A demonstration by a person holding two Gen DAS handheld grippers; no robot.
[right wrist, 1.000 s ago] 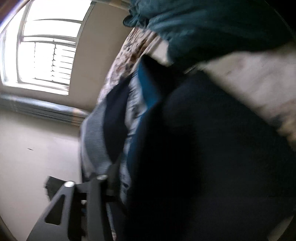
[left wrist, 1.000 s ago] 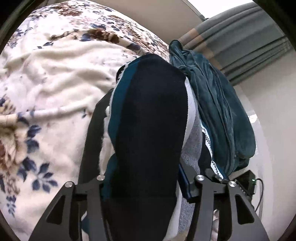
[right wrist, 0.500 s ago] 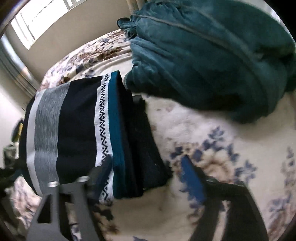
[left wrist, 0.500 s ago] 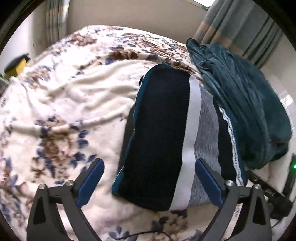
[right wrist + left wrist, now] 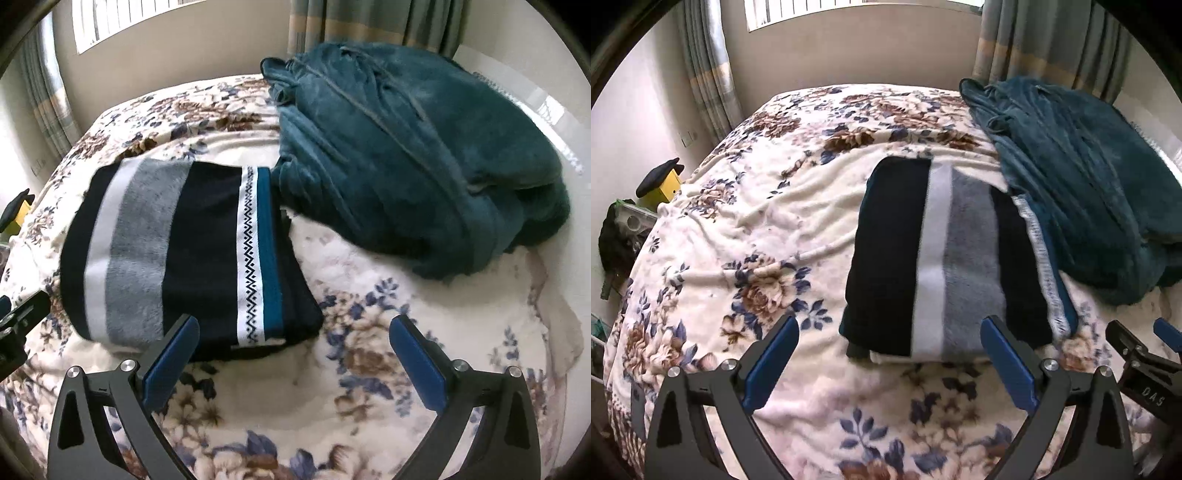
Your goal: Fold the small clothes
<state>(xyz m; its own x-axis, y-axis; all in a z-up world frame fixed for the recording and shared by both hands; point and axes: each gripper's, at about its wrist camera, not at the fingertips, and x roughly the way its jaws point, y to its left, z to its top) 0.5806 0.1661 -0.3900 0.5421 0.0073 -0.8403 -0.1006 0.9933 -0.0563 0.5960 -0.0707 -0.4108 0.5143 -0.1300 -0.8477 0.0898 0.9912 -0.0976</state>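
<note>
Your left gripper [image 5: 888, 345] stood wide and empty, right gripper [image 5: 295, 345] the same. The navy, white, grey and teal striped fleece garment [image 5: 945, 258] lay folded flat on the floral bed blanket [image 5: 757, 221], just beside the heaped teal plush robe [image 5: 424, 155]. That fold looked done; the robe maybe left. The left view alone showed the yellow box [image 5: 666, 190]; the right view showed the zigzag trim sharply.
</note>
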